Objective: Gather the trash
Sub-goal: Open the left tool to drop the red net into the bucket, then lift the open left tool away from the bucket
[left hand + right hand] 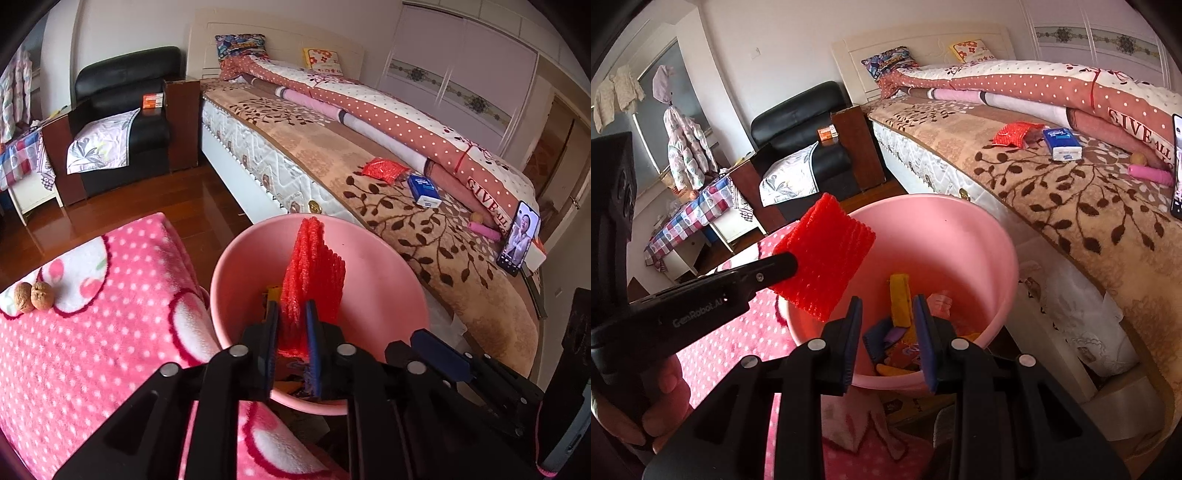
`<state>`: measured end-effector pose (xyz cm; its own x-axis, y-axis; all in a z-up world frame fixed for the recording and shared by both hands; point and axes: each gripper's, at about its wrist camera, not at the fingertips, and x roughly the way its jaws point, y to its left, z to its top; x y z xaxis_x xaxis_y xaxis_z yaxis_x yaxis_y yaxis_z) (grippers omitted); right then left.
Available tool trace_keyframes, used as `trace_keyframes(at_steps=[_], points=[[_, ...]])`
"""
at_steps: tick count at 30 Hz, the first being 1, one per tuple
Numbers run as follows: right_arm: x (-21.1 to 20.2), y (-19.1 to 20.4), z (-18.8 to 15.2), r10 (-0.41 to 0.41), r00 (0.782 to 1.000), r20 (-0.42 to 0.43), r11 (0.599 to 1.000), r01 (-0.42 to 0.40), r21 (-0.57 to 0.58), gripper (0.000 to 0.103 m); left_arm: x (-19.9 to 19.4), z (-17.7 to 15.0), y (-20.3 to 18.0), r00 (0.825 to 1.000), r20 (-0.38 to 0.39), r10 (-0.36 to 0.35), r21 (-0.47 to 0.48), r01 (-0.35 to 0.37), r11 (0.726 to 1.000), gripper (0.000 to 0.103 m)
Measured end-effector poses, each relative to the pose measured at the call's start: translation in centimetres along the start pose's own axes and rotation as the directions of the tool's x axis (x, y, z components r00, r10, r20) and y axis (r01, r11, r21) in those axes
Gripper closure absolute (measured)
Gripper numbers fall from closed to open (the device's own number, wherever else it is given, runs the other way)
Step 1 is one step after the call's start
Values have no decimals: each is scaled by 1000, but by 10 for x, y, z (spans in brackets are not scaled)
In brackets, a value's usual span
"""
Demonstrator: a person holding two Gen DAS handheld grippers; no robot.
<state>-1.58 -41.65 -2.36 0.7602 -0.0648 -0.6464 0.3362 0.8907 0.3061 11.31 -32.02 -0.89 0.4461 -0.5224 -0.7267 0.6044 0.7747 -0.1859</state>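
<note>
A red foam net (314,266) stands upright between the blue pads of my left gripper (291,306), which is shut on its lower edge. It hangs over the mouth of a pink plastic bin (380,280). In the right wrist view the same red net (823,266) sits above the bin's left rim, with the left gripper (790,264) reaching in from the left. My right gripper (886,302) hovers over the pink bin (960,251), its jaws apart with nothing between them. Inside lie a yellow wrapper (900,299) and several purple and orange scraps.
On the bed's brown leaf-patterned blanket (424,243) lie a red packet (384,170), a blue tissue pack (424,190), a pink tube (484,229) and a propped phone (519,238). Two walnuts (33,295) rest on the pink dotted blanket (92,369). A black armchair (125,110) stands behind.
</note>
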Motion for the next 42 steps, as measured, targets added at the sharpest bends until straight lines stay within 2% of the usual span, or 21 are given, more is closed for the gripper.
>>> trace_keyframes(at_steps=[2, 5, 9, 11, 17, 24, 35, 42], points=[[0, -2, 0, 0, 1000, -3, 1000, 0, 3, 74, -2, 0, -1, 1000, 4, -1, 5, 1, 1000, 72], [0, -1, -2, 2, 1000, -8, 1000, -2, 0, 74, -6, 1, -1, 1000, 9, -7, 0, 7, 1000, 59], [-2, 0, -4, 5, 1000, -10, 1000, -5, -5, 74, -11, 1, 0, 1000, 11, -21, -13, 21, 1000, 54], [-2, 0, -4, 7, 1000, -11, 1000, -7, -6, 74, -13, 1, 0, 1000, 15, -26, -12, 26, 1000, 48], [-5, 4, -6, 8, 1000, -10, 1000, -8, -10, 74, -20, -2, -1, 999, 24, -40, -4, 40, 999, 43], [-8, 6, -8, 3, 1000, -7, 1000, -3, -17, 74, -27, -5, 3, 999, 25, -36, -26, 36, 999, 43], [-19, 13, -3, 0, 1000, 17, 1000, 0, -30, 74, -70, 16, 30, 988, 145, 41, -27, -38, 999, 43], [-23, 17, -2, 3, 1000, 25, 999, -2, -37, 74, -77, 12, 34, 986, 153, 64, -31, -60, 998, 43]])
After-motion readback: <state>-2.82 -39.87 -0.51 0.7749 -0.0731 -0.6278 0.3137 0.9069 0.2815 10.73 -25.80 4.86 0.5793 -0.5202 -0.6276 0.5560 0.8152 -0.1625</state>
